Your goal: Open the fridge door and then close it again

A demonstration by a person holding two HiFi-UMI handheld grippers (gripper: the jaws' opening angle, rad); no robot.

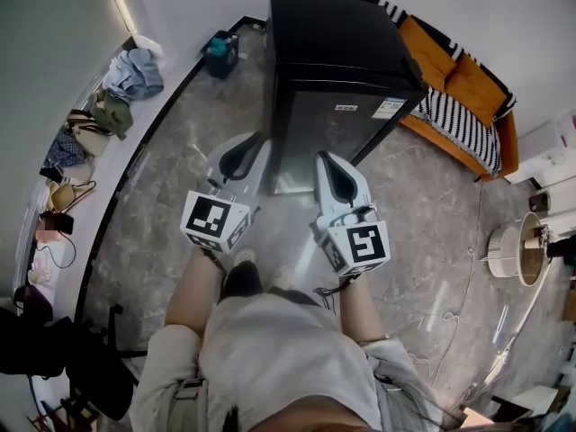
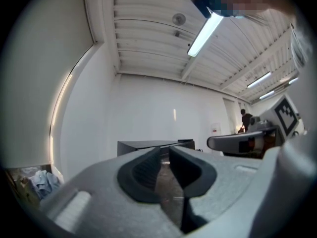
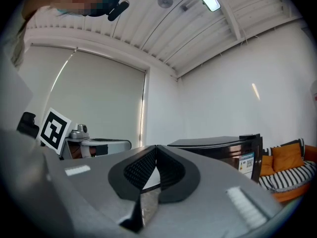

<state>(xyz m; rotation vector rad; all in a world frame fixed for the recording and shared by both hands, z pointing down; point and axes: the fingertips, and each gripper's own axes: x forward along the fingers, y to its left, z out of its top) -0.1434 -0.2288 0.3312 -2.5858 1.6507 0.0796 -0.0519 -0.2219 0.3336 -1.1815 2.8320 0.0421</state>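
- No word, brand or number can be read anywhere.
- The fridge (image 1: 310, 129) door bears a small white sticker (image 1: 346, 108) and, at its 3 o'clock, a larger sticker (image 1: 389, 108); the print on both is too small to read.
- The left marker cube (image 1: 214, 220) and the right marker cube (image 1: 358, 246) show only black-and-white square patterns.

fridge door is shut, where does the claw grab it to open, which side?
Take the fridge door by its vertical edge at the head view's left, coming from that side with the left claw. The flat front shows no handle, and a raised block on the top right corner looks like a hinge cover, so the left edge probably swings free.
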